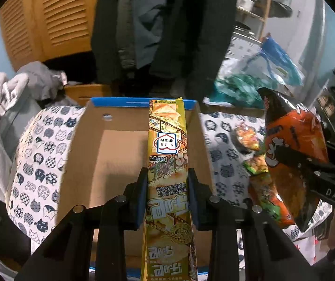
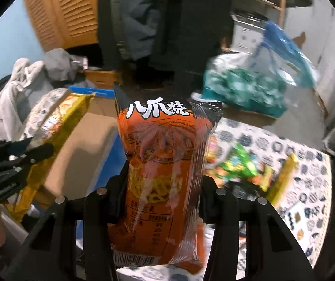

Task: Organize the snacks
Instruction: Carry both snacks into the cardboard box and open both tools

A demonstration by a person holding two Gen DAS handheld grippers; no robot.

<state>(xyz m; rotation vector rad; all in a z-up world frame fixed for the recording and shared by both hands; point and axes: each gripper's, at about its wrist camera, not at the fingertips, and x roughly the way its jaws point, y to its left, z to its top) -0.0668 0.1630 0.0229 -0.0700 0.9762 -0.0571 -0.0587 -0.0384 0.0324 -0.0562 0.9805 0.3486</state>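
Yellow snack pack point(image 1: 167, 164), long and narrow, sits pinched between the pads of the left gripper point(image 1: 167, 196), held lengthwise above the open cardboard box point(image 1: 111, 154) with the blue rim. To its right, the right gripper point(image 2: 165, 192) clamps an orange noodle bag point(image 2: 165, 164), which hangs above the cat-print cloth point(image 2: 303, 164) covering the bench. More snacks lie loose on that cloth beside the box: a green packet point(image 2: 240, 164) and what looks like another yellow stick pack point(image 2: 282, 178), though the blur makes it hard to read
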